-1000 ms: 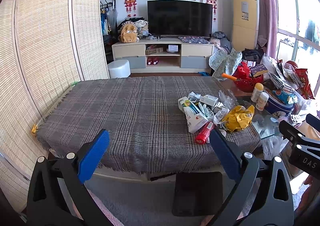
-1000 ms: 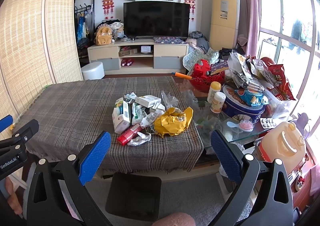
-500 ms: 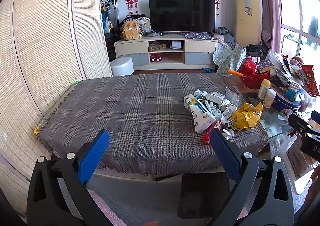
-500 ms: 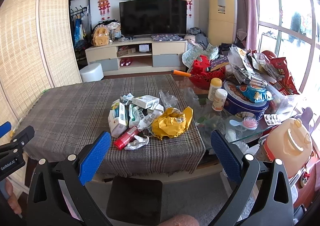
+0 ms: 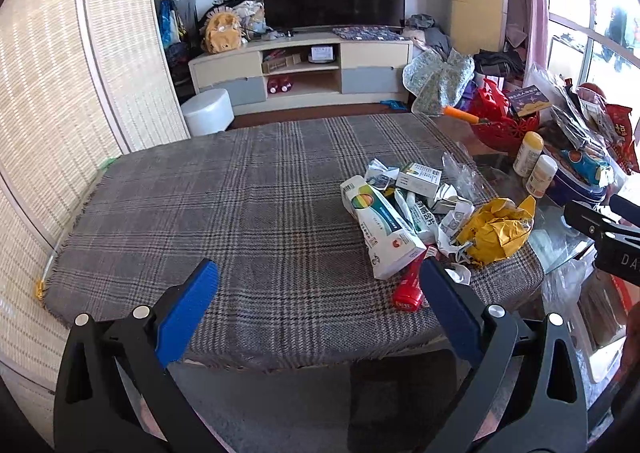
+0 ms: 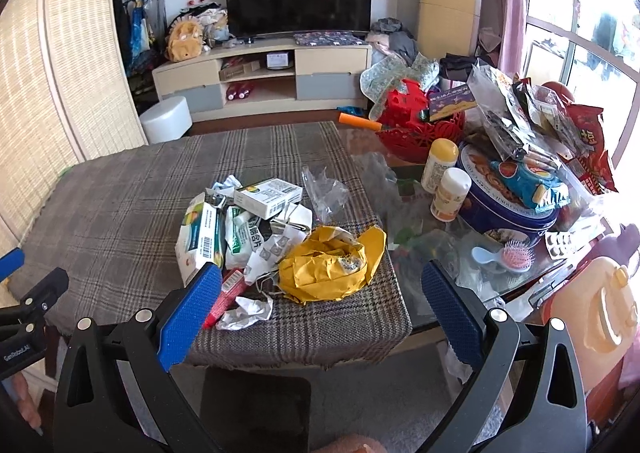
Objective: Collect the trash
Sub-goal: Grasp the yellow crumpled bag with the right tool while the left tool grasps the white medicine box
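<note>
The trash pile (image 6: 264, 237) is seen bigger and closer than a moment ago, in the middle of the frame on the plaid cloth (image 6: 120, 205). Both the left gripper (image 5: 316, 293) and the right gripper (image 6: 320, 293) are spread wide and empty, so nothing is picked up yet.

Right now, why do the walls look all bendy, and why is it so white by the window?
Left wrist view: the fisheye lens curves the woven screen and darkens the corners. Right wrist view: daylight through the window washes out the table's glass edge, while the yellow wrapper stays sharp.
</note>
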The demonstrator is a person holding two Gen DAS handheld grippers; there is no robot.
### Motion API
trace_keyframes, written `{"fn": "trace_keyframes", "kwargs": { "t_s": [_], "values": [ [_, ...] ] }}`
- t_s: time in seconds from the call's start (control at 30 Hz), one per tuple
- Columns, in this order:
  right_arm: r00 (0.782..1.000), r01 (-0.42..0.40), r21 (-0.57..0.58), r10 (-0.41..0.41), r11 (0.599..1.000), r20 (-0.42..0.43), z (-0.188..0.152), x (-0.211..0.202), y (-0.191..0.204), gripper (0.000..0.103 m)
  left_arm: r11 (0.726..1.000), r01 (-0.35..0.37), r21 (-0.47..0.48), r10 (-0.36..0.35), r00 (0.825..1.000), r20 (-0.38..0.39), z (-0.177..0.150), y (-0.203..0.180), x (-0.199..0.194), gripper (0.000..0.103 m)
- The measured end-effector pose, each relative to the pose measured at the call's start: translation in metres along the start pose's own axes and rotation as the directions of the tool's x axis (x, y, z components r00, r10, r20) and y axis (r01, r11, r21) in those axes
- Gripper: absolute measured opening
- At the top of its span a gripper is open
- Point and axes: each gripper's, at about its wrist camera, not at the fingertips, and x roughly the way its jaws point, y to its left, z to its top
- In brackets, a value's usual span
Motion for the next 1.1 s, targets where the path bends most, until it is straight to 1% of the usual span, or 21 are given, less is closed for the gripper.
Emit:
{"fn": "trace_keyframes", "kwargs": {
  "t_s": [0.1,0.17,0.23,0.27,0.33,0.37,0.43,0.53,0.63,0.73,0.87,0.93,1.0,1.1],
  "values": [
    [0.999,0.006,0.023,-0.005,1.0,-0.034,0.007,0.019,-0.005,0.1,0.999,0.046,-0.023,-0.047,0.997,-0.054,0.014,-0.003,0.027,0.095],
    [0.998,0.022,0.042,-0.019,0.999,-0.055,0.011,0.034,-0.009,0.099,0.999,0.046,-0.024,-0.047,0.996,-0.072,0.023,-0.007,0.043,0.095],
    [0.997,0.034,0.056,-0.029,0.998,-0.078,0.014,0.049,-0.013,0.099,0.998,0.062,-0.028,-0.065,0.993,-0.097,0.029,-0.01,0.058,0.095],
    [0.995,0.026,0.065,-0.02,0.998,-0.093,0.015,0.057,-0.014,0.099,0.997,0.076,-0.032,-0.079,0.99,-0.113,0.033,-0.014,0.068,0.095],
    [0.992,-0.009,0.097,0.021,0.995,-0.126,0.016,0.074,-0.02,0.098,0.997,0.071,-0.022,-0.074,0.988,-0.134,0.038,-0.019,0.084,0.095],
    [0.989,-0.02,0.116,0.037,0.993,-0.145,0.016,0.083,-0.023,0.096,0.997,0.076,-0.016,-0.077,0.986,-0.146,0.04,-0.023,0.093,0.095],
    [0.985,-0.024,0.147,0.049,0.989,-0.168,0.016,0.097,-0.03,0.093,0.997,0.076,-0.016,-0.077,0.983,-0.165,0.044,-0.028,0.109,0.095],
    [0.976,-0.04,0.197,0.08,0.98,-0.201,0.017,0.117,-0.041,0.093,0.997,0.069,-0.029,-0.073,0.979,-0.192,0.048,-0.032,0.132,0.094],
    [0.968,-0.034,0.228,0.089,0.973,-0.236,0.013,0.132,-0.046,0.093,0.997,0.074,-0.033,-0.08,0.971,-0.226,0.047,-0.037,0.155,0.094],
    [0.956,-0.059,0.259,0.129,0.964,-0.262,0.006,0.144,-0.046,0.094,0.997,0.069,-0.019,-0.072,0.965,-0.251,0.045,-0.044,0.172,0.094],
    [0.945,-0.077,0.25,0.151,0.965,-0.289,0.001,0.158,-0.037,0.094,0.998,0.064,-0.014,-0.066,0.957,-0.282,0.041,-0.048,0.193,0.094],
    [0.945,-0.074,0.24,0.145,0.968,-0.293,0.0,0.164,-0.032,0.095,0.998,0.064,-0.016,-0.066,0.952,-0.299,0.038,-0.047,0.201,0.093],
    [0.948,-0.059,0.222,0.124,0.973,-0.292,0.0,0.17,-0.029,0.095,0.996,0.081,-0.027,-0.085,0.943,-0.321,0.034,-0.046,0.209,0.091],
    [0.948,-0.04,0.21,0.104,0.977,-0.299,0.0,0.177,-0.028,0.095,0.99,0.128,-0.064,-0.143,0.928,-0.344,0.029,-0.044,0.218,0.092]
  ]
}}
